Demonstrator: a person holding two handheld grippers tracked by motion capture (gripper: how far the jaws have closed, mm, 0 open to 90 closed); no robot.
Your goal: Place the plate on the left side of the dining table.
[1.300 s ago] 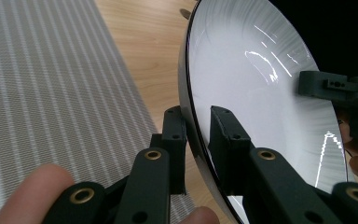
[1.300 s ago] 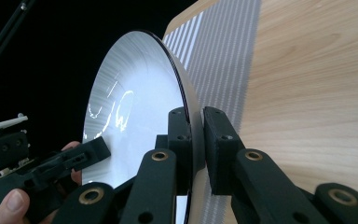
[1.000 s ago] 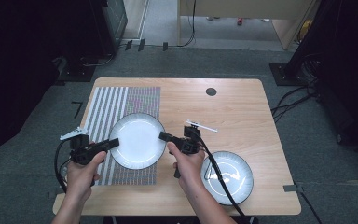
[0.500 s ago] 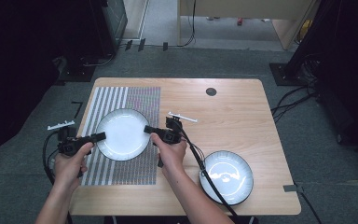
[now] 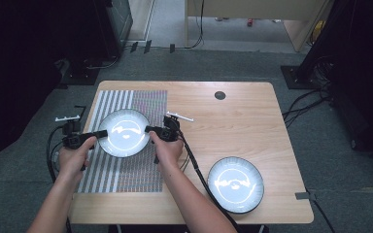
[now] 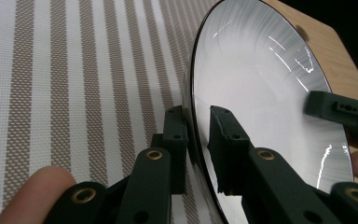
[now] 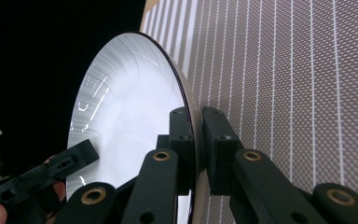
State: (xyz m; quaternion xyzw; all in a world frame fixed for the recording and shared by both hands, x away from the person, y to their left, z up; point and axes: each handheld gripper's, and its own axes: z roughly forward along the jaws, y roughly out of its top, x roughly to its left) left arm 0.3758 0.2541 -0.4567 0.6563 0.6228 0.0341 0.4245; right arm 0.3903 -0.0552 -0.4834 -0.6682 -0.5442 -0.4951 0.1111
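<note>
Two grippers hold one plate (image 5: 124,132) between them, over the striped mat (image 5: 121,170) on the table (image 5: 233,116). The left gripper (image 5: 98,133) pinches the plate's left rim, and the right gripper (image 5: 149,129) pinches the rim on the other side. In the left gripper view, the thin edge of the plate (image 6: 261,93) sits between the black jaws, and both jaws press on it. The right gripper view shows the same kind of tight pinch on the plate (image 7: 126,112).

The plate looks smooth and shiny, so I think it could slip. If one hand pulls away from the other, the rim may pop out and the plate may drop onto the mat. If one hand goes lower, the plate may tip and slide. A second plate (image 5: 235,183) sits well apart near the right front corner, so a bump there seems unlikely.
</note>
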